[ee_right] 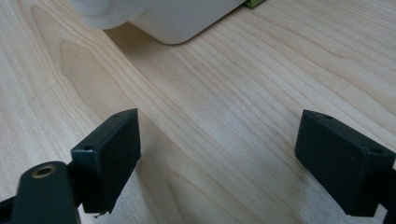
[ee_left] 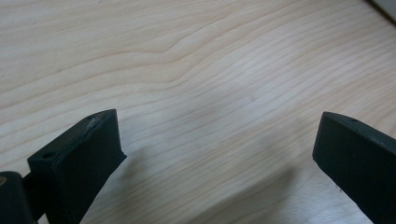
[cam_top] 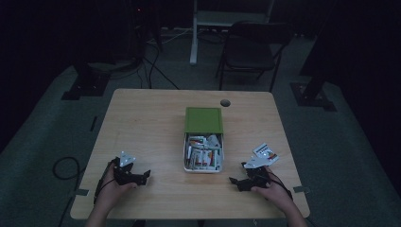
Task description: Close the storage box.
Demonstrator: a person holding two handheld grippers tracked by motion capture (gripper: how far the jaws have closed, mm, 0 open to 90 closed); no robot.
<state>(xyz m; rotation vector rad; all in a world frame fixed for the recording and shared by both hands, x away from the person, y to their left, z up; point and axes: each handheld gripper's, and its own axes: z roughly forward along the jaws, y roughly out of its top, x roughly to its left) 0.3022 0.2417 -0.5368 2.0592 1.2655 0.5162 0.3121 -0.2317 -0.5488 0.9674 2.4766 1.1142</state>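
The high view looks down on a dim room and a pale wooden desk. Near the middle of the desk sits a white box, open and packed with small packets printed in white, red and green (the printing is too small to read). Its green lid lies flat just behind it, touching the far end of the box. A small round hole shows in the desk beyond the lid. At the near left edge, the person's left hand holds the left gripper low over the wood, pointing toward the box. At the near right, the right hand holds the right gripper, pointing inward toward the box. Both grippers are well apart from the box. A dark folding chair stands on the floor behind the desk, and cables trail across the carpet.

The left gripper view shows its two black fingers spread wide over bare wood grain, nothing between them.

The right gripper view shows its black fingers spread wide too, with nothing between them. Ahead, at the top of the view, is a rounded corner of the white box, with a sliver of green lid beside it.
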